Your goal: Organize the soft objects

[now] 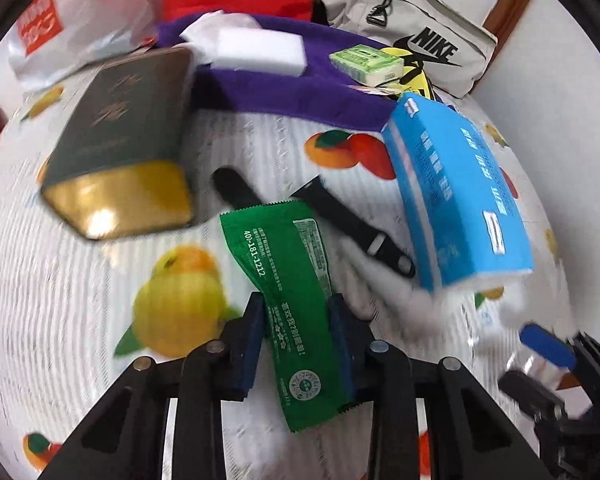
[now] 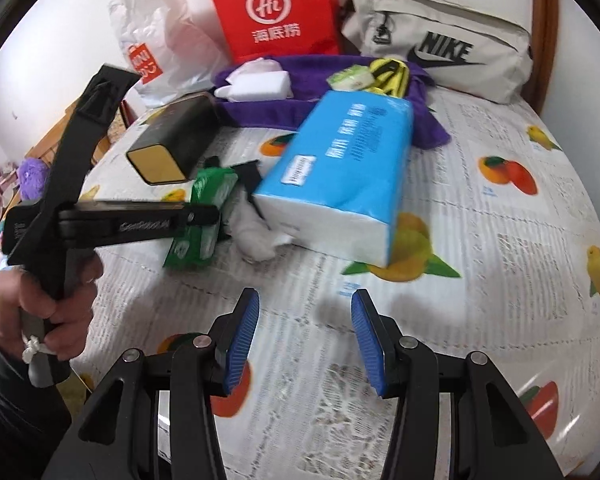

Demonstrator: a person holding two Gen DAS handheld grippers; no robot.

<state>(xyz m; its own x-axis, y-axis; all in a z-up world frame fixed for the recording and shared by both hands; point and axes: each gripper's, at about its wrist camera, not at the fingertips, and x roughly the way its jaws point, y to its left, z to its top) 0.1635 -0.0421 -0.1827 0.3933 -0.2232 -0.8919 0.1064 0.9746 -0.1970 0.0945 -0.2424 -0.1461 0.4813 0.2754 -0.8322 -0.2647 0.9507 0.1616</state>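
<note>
Green sachet [image 1: 296, 312] lies on the fruit-print bedspread [image 1: 100, 320], flat soft pack, between the blue pads of the left tongs [image 1: 296, 344]. Pads sit against both long edges; the wrist view shows contact, so I read it as pinched. The right view shows the same tongs [image 2: 204, 216] clamped across the pack [image 2: 200, 220], with the person's hand [image 2: 52, 300] on the grip.

Right tongs [image 2: 304, 340] spread, nothing between the pads, hovering over bare bedspread in front of the blue tissue pack [image 2: 340, 184].

Nearby: black strap [image 1: 352, 224] lies under or just behind the sachet's far end; crumpled white tissue [image 2: 256, 236] is between the sachet and the tissue pack; dark tin with gold end [image 1: 120, 152] stands to the left. Purple towel [image 1: 280, 92] farther back carries a white sponge block [image 1: 260, 50] and a small green packet [image 1: 366, 63], probably the collection spot.

Risks, as judged:
- Grip is on the lower part of a limp pack. On lifting, the free end may droop and drag on the strap or the tin.
- Slick film could slide out of the pads if the squeeze is light.
- Strap may be snagged and come up with the sachet; whether it is touching I cannot tell.
- Right tongs close by: a crossing path could knock the tissue pack.
</note>
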